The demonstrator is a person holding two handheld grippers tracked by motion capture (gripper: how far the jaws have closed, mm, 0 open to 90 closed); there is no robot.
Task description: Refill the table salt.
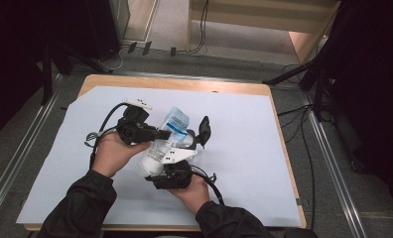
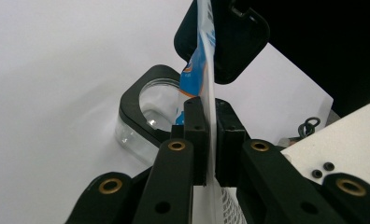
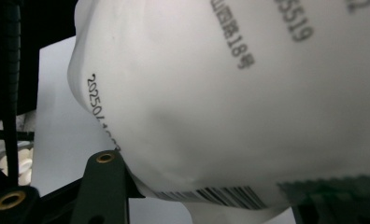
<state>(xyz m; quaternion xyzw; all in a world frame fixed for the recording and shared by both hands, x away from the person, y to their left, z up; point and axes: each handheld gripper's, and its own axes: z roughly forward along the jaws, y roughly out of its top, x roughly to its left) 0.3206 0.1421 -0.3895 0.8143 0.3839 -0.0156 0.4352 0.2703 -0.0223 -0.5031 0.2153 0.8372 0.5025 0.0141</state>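
A soft white bag (image 1: 157, 148) with a blue printed top hangs between my two grippers, just above the middle of the table. My left gripper (image 1: 167, 134) reaches in from the left and is shut on the bag's thin flat edge; in the left gripper view the film (image 2: 204, 60) runs straight up from between its pads (image 2: 211, 140). My right gripper (image 1: 197, 136) comes up from below. Its jaws stand on either side of the bag's bulging body (image 3: 220, 93), which presses against them. Black printing and a barcode show on the bag.
A large white paper sheet (image 1: 244, 148) covers the wooden table (image 1: 184, 83). Grey floor with cables (image 1: 303, 119) and dark stands lies to the right and behind. The person's dark sleeves (image 1: 80, 208) enter from the bottom edge.
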